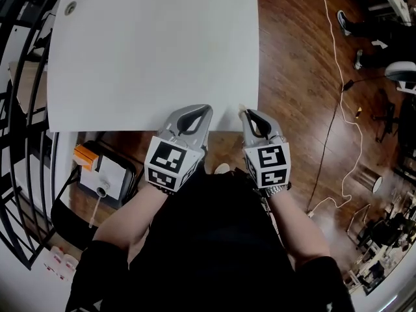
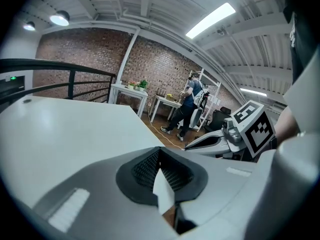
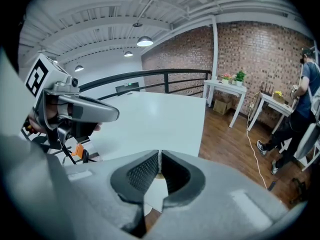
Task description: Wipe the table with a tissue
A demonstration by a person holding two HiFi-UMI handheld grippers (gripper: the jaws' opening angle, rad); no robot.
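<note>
The white table [image 1: 156, 51] fills the upper middle of the head view, and its top is bare. I see no tissue in any view. My left gripper [image 1: 195, 117] hangs over the table's near edge with its jaws together. My right gripper [image 1: 246, 114] is beside it near the table's front right corner, also shut. A small pale speck [image 1: 242, 107] shows at its tip; I cannot tell what it is. In both gripper views only white table [image 2: 75, 134] [image 3: 155, 119] and brown floor show through the slit behind the pads.
A black railing [image 1: 19, 109] runs along the left side. An orange and white box [image 1: 97, 169] sits low at the left, below the table edge. A white cable [image 1: 338, 96] snakes over the wood floor at the right. A person [image 2: 189, 106] stands by far white tables.
</note>
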